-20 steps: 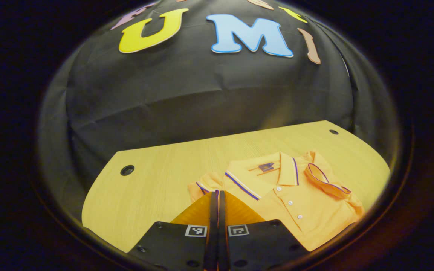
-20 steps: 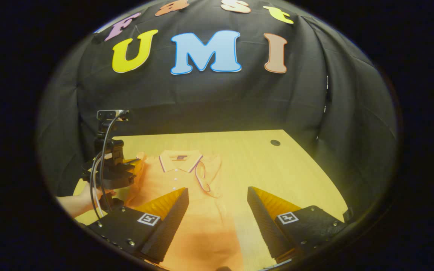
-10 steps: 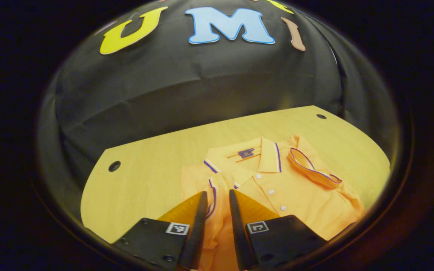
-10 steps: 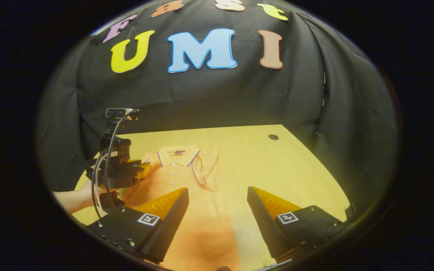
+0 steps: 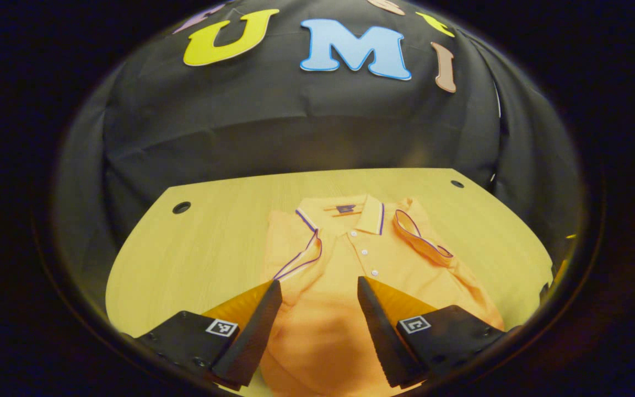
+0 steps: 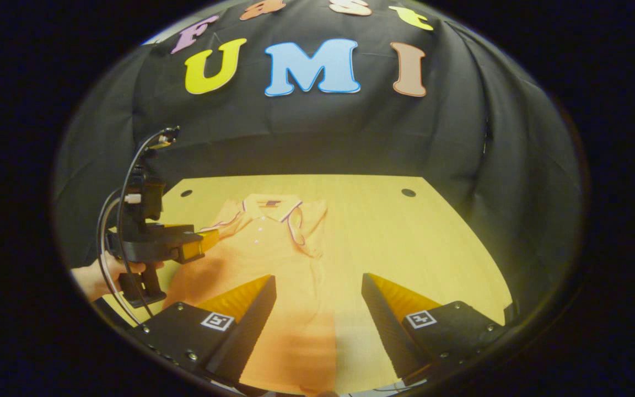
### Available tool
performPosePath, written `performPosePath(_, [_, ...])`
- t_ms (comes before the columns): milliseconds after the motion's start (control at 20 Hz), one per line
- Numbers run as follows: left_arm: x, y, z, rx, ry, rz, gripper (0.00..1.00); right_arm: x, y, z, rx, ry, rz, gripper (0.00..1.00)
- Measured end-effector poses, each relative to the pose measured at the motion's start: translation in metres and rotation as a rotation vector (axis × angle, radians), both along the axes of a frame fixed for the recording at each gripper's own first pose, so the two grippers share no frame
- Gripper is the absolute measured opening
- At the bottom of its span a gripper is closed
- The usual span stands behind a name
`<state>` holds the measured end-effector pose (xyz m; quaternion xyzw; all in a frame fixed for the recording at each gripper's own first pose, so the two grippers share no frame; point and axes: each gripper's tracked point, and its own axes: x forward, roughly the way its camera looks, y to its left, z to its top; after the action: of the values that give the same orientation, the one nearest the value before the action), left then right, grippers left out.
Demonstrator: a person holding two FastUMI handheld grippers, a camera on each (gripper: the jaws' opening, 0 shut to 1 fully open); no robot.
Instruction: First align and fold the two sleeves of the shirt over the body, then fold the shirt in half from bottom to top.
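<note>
Black cloth is draping the booth wall behind and to both sides; light wood-grain counter (image 5: 202,259) is sitting in front of it, w/ round cable holes, one near each back corner (image 5: 181,207) (image 5: 457,183).

Orange polo shirt (image 5: 350,275) is lying face up on the counter, collar toward the back wall, button placket running down the middle. Both sleeves are lying folded in over the body: left sleeve (image 5: 301,256) w/ its striped cuff angling toward the placket, right sleeve (image 5: 425,242) doing the same from the other side. Hem end is lying nearest the cameras, not yet folded up.

Writing: small dark label inside the neck (image 5: 345,209), too small to read. Square coded markers are showing on each gripper's finger mounts.

Left gripper (image 5: 315,309): jaws are standing wide open above the lower body of the shirt, gripping nothing. In right gripper view it (image 6: 196,245) is hovering at the shirt's left edge, a hand (image 6: 94,275) holding its grip, cable looping up behind.

Right gripper (image 6: 317,309): jaws wide open, empty, over the shirt's lower right part.

Vs 0.5 s ago: left jaws were nearly closed around the left sleeve; now they are spreading wide, sleeve is lying released on the body, gripper pulling back. Right gripper is hardly changing.
</note>
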<state>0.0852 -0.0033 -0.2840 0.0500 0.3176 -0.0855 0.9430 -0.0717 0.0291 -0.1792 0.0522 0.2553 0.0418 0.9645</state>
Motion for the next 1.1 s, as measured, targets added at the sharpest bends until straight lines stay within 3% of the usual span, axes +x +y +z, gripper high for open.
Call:
performPosePath(550, [-0.154,0.037,-0.006,-0.029,0.075,0.061,0.95,-0.075,0.019,-0.057,-0.006,0.098,0.096,0.97])
performPosePath(1100, [-0.276,0.061,-0.019,-0.001,0.14,0.017,0.94,-0.125,0.024,-0.122,-0.015,0.22,0.118,0.97])
